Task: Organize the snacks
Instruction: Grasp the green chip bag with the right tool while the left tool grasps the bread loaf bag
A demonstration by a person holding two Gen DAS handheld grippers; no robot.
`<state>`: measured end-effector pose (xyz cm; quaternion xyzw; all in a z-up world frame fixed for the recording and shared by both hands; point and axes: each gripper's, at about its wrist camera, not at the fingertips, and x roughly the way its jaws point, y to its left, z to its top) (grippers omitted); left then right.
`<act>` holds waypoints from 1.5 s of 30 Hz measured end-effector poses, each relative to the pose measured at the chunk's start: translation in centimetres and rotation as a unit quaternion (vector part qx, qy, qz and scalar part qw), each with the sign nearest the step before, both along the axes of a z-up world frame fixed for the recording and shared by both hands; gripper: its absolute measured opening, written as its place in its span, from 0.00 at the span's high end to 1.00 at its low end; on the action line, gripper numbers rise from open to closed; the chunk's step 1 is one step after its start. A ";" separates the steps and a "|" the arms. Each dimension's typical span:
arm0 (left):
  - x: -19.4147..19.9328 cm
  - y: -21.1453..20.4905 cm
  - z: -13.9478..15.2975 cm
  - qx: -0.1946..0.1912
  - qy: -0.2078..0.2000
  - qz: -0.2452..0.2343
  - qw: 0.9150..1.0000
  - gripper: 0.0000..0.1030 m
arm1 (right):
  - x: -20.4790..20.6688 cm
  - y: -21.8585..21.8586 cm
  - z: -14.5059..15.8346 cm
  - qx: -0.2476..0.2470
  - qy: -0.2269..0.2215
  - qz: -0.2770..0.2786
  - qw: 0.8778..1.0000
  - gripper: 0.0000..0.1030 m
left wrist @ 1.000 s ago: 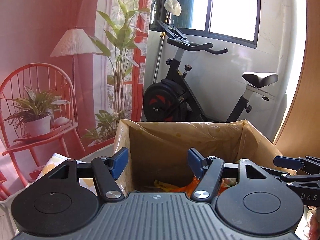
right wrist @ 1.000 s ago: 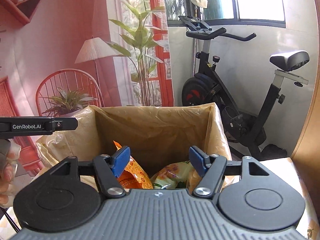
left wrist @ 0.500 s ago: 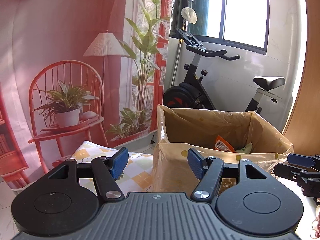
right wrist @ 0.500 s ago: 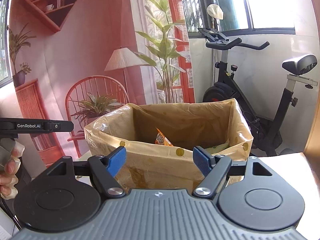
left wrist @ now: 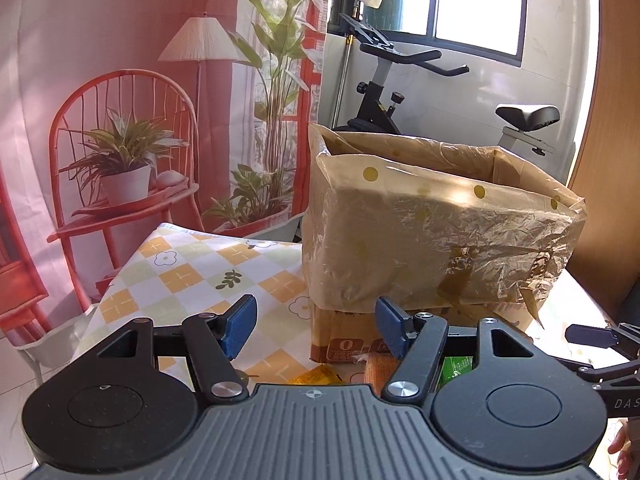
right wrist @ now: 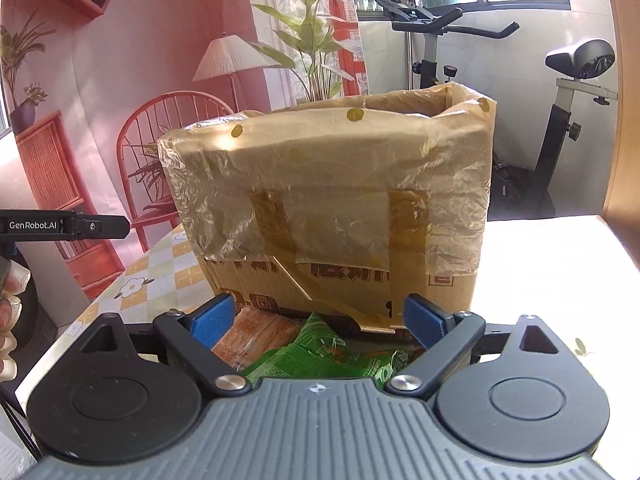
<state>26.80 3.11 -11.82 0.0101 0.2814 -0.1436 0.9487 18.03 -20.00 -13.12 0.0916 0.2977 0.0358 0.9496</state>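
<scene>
A cardboard box (left wrist: 432, 240) lined with a crinkled yellow plastic bag stands on the table; it also shows in the right wrist view (right wrist: 332, 200). My left gripper (left wrist: 316, 326) is open and empty, low in front of the box. Below it lie a yellow packet (left wrist: 316, 376), an orange packet (left wrist: 374, 368) and a green packet (left wrist: 456, 366). My right gripper (right wrist: 318, 318) is open and empty, just above a green snack bag (right wrist: 328, 354) and an orange snack packet (right wrist: 252, 330) at the box's foot.
The table has a checked flower-print cloth (left wrist: 192, 276). An exercise bike (right wrist: 560, 120) stands behind the box. A red backdrop with a chair and plants hangs at the back left. A wooden panel (left wrist: 612, 160) is on the right.
Both grippers have pulled back from above the box's opening and dropped to table level. The box's inside is out of sight; loose packets in front of it now show.
</scene>
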 end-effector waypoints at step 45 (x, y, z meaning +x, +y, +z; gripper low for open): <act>4.3 -9.6 -11.3 0.027 0.119 -0.076 0.990 0.20 | -2.9 -3.7 -5.4 0.048 0.032 -0.034 0.998 0.17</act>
